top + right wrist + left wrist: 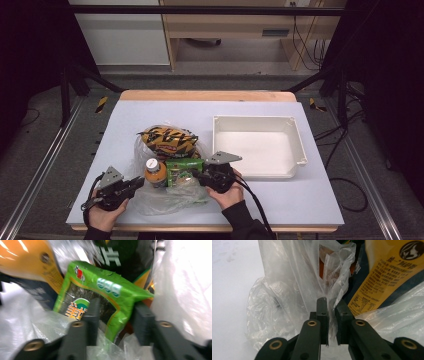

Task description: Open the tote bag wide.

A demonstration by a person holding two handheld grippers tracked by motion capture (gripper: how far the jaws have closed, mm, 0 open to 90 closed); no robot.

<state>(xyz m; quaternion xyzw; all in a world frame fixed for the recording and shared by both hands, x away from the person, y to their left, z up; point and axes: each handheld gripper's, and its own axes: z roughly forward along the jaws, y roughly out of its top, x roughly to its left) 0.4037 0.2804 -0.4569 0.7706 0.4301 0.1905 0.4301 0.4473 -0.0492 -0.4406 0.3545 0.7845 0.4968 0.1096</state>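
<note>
A clear plastic bag (170,200) lies at the table's near middle. It holds a black-and-orange snack bag (169,140), an orange bottle (155,172) with a yellow label (384,272), and a green packet (184,166). My left gripper (139,182) is at the bag's left edge, its jaws nearly together with a fold of the bag's film (332,285) pinched between them (331,302). My right gripper (196,175) reaches into the bag from the right. Its jaws sit on either side of the green packet's (100,287) lower corner and grip it (117,304). This view is blurred.
A white, empty tray (255,119) stands at the right of the table, just beyond my right hand. The table's far wooden edge (207,95) lies behind the bag. Bare table surface (300,200) stretches along the near right.
</note>
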